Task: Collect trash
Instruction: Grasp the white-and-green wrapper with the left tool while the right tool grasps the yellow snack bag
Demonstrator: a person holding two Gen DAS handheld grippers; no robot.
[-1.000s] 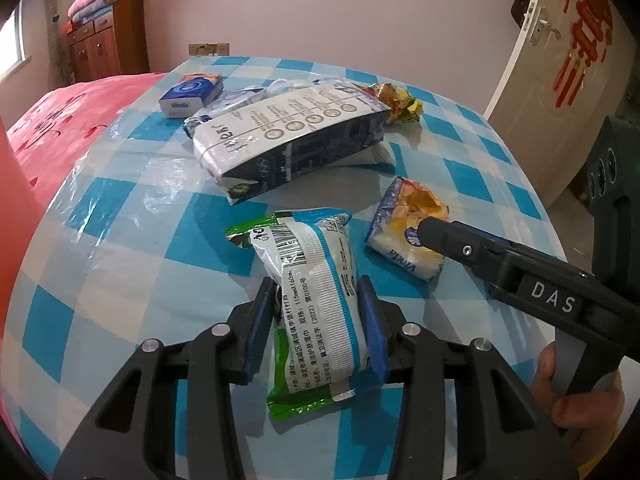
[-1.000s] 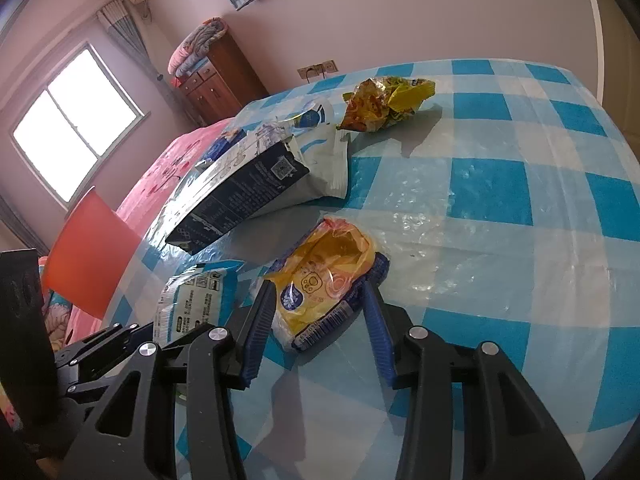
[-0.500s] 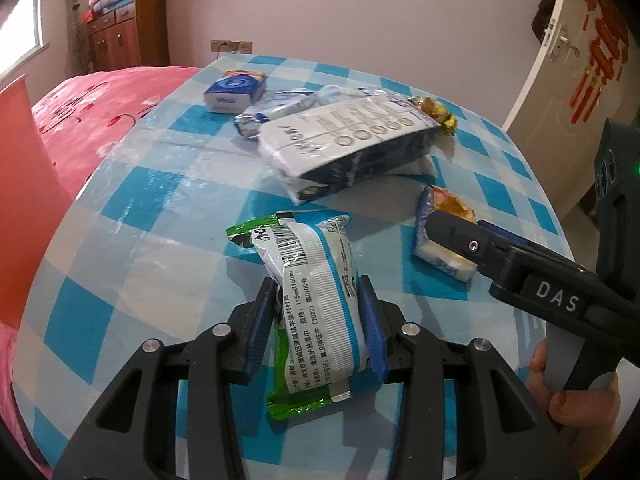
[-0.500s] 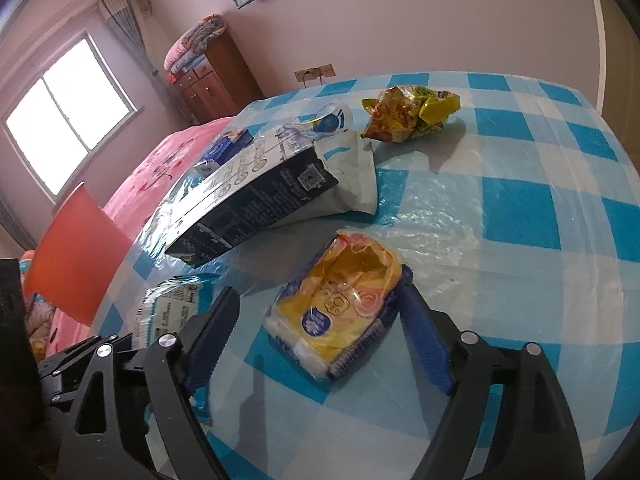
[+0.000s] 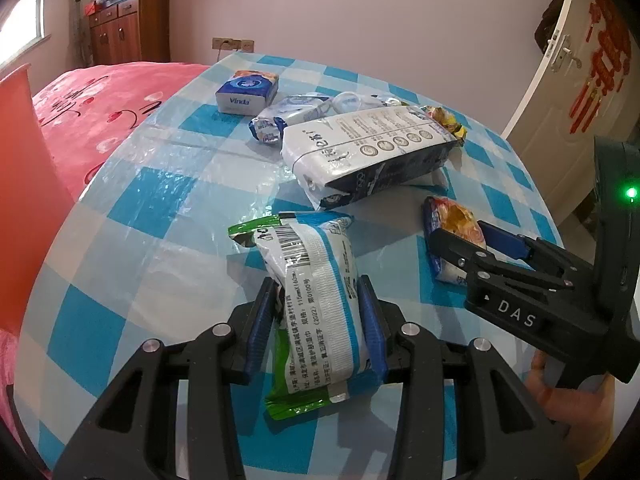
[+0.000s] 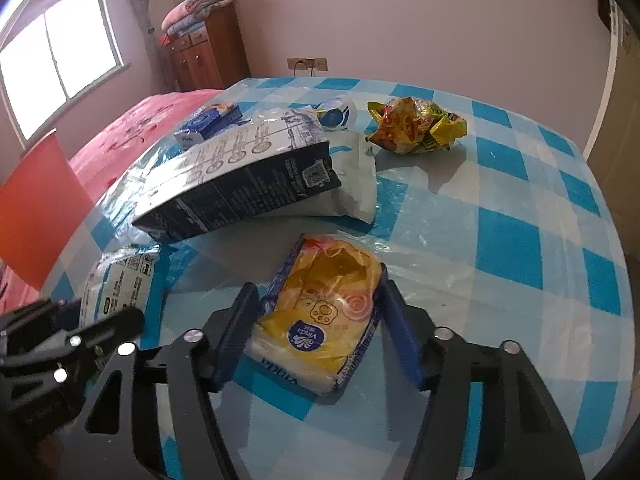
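Currently pickup step: left gripper point(image 5: 316, 322) fingers clenched on green-white packet point(image 5: 316, 304) at table point(image 5: 120, 240) near edge. Right gripper point(image 6: 318, 330) fingers closing around yellow tissue pack point(image 6: 320, 312), pads apparently not yet pressing. Next: finish squeeze, lift both.

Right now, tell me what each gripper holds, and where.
Left gripper: wipes pack, long sides pinched. Right gripper: closing around the yellow tissue pack, not yet gripped.

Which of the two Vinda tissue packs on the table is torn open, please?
The yellow Vinda pack between the right hand-held gripper's closing jaws; its top gapes. The blue Vinda pack at the far edge looks sealed.
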